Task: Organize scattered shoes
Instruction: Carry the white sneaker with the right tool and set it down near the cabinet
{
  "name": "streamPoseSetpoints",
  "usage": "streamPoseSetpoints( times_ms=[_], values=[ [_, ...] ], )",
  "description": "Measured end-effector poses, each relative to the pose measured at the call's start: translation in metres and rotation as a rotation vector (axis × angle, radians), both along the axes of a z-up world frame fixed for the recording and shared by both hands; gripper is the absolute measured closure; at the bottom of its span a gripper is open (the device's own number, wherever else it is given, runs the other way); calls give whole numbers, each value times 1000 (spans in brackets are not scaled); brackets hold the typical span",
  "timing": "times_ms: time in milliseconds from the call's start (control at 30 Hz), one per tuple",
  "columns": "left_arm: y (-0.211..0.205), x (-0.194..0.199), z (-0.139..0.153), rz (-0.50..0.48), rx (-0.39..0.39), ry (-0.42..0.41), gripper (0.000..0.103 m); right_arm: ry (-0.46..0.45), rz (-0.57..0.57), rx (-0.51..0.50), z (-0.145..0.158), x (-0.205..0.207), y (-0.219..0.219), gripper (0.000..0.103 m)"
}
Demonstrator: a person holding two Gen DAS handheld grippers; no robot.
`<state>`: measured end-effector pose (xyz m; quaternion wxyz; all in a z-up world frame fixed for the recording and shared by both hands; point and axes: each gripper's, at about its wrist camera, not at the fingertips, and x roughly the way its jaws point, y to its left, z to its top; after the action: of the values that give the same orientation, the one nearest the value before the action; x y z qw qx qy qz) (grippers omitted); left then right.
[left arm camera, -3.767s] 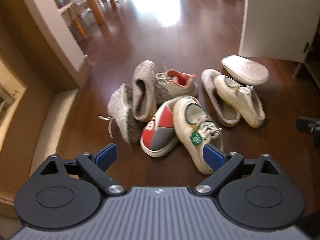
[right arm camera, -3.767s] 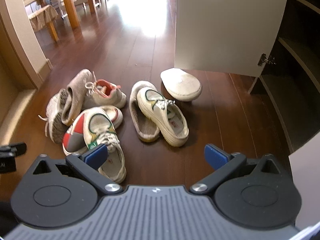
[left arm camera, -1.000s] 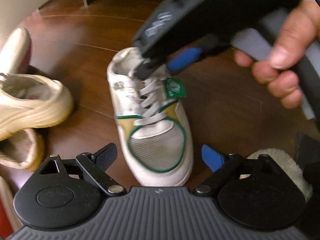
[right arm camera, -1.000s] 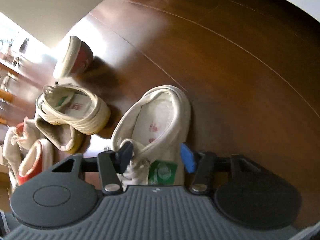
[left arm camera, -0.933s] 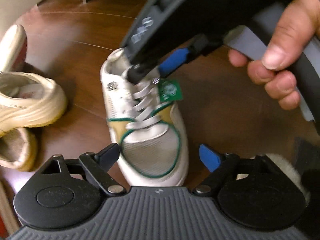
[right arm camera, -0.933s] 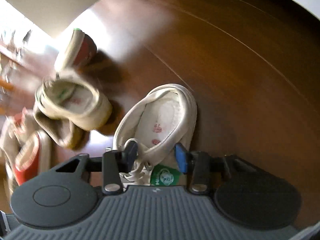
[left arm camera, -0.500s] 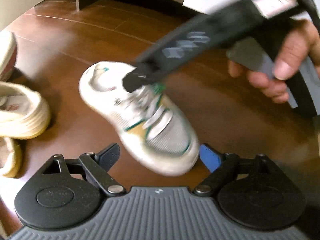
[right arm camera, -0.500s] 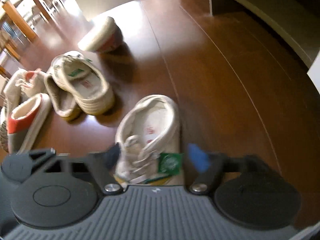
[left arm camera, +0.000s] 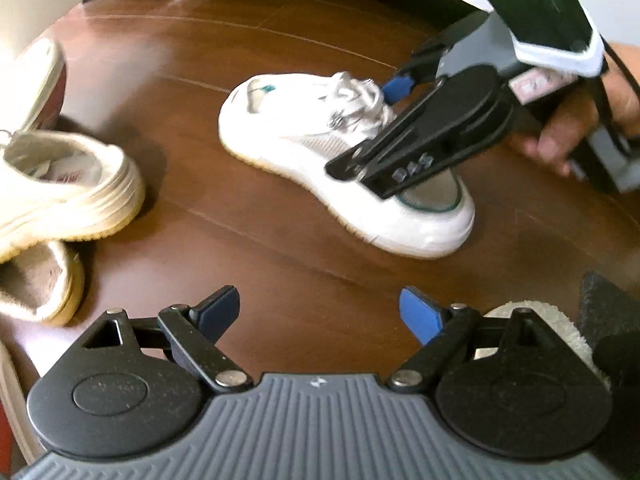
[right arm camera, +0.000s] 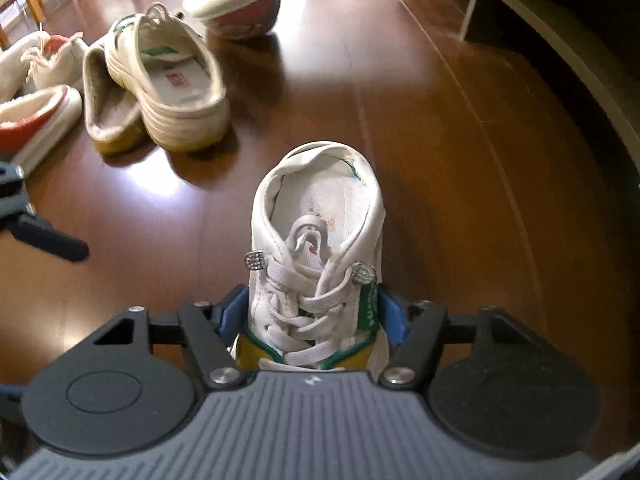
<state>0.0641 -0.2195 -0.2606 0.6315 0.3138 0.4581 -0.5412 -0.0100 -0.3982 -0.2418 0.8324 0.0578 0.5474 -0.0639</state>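
Observation:
A white sneaker [left arm camera: 296, 140] with green trim and a green tag stands upright on the dark wood floor, its toe pointing right in the left wrist view. My right gripper [left arm camera: 372, 128] reaches down over its laces. In the right wrist view the sneaker [right arm camera: 320, 200] runs away from the camera, heel farthest. The right gripper [right arm camera: 312, 314] straddles the laced midfoot. Its jaws are closing, and the blue pads [right arm camera: 232, 312] touch both sides of the shoe. My left gripper [left arm camera: 320, 314] hangs open over bare floor in front of the sneaker, holding nothing.
A cream backless sneaker [right arm camera: 172, 80] lies on a tan slipper [right arm camera: 108, 116] to the left. Beyond them is an overturned red-lined slipper [right arm camera: 236, 0], with more shoes [right arm camera: 36, 116] at far left. A cabinet shelf edge [right arm camera: 580, 92] curves along the right. A fluffy slipper [left arm camera: 560, 320] lies near the left gripper.
The right gripper let go of the sneaker's tongue, rolled, and now straddles the midfoot. The sneaker swung from toe-towards-me to sideways in the left wrist view. The left gripper stayed open.

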Motion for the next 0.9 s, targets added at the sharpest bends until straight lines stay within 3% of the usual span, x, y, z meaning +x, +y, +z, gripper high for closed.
streamPoseSetpoints(
  times_ms=[300,500,700,900],
  values=[
    [-4,5,2,33,-6,-3,14,-11,89,-73,-6,-1,-53,41],
    [1,10,4,58,-25,-3,14,-16,69,-105,-6,5,-78,41],
    [5,13,8,60,-16,-33,14,6,93,-178,-4,7,-63,26],
    [22,53,34,81,-6,-131,14,-138,-16,-147,49,-5,-42,22]
  ],
)
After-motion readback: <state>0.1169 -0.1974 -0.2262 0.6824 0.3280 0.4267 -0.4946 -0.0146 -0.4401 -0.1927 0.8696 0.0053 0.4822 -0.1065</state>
